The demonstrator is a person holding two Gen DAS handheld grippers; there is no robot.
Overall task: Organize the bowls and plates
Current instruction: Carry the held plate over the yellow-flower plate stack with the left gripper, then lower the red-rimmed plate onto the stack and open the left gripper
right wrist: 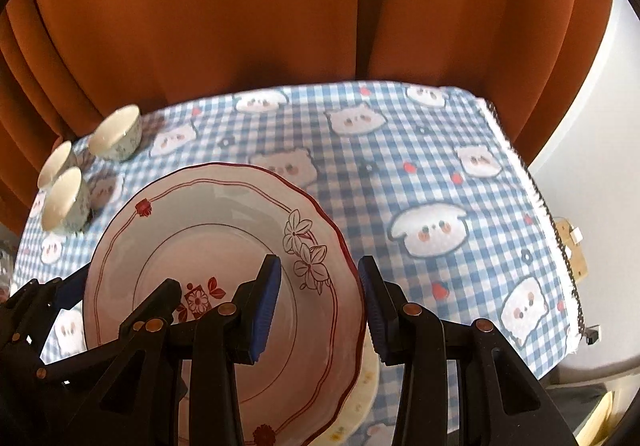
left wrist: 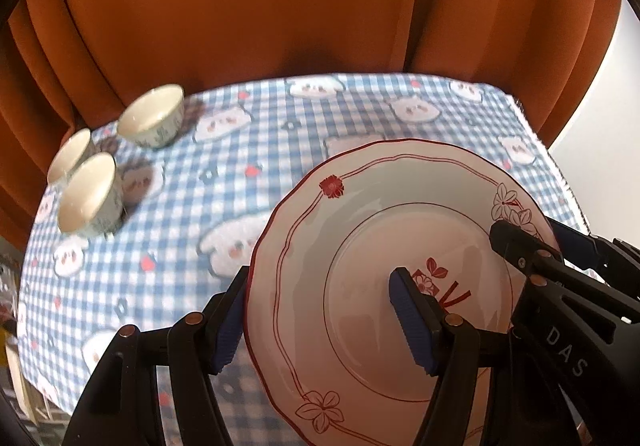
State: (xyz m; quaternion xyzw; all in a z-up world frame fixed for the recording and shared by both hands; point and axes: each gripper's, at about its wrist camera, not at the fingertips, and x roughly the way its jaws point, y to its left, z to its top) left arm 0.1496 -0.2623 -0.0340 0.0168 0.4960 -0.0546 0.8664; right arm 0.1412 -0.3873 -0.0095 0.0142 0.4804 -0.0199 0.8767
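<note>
Grippers, left (left wrist: 320, 316) and right (right wrist: 320, 302), clamp one plate (left wrist: 360, 214); three bowls (left wrist: 152, 116) beyond.

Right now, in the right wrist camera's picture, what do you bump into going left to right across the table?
Three small bowls → the red-rimmed plate → bare checked tablecloth → its frayed right edge.

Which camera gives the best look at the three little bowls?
The left wrist view. There the bowls are larger, and you can see their pale insides and patterned sides on the cloth. The right wrist view shows the same bowls smaller and nearer its left edge, beyond the plate.
</note>
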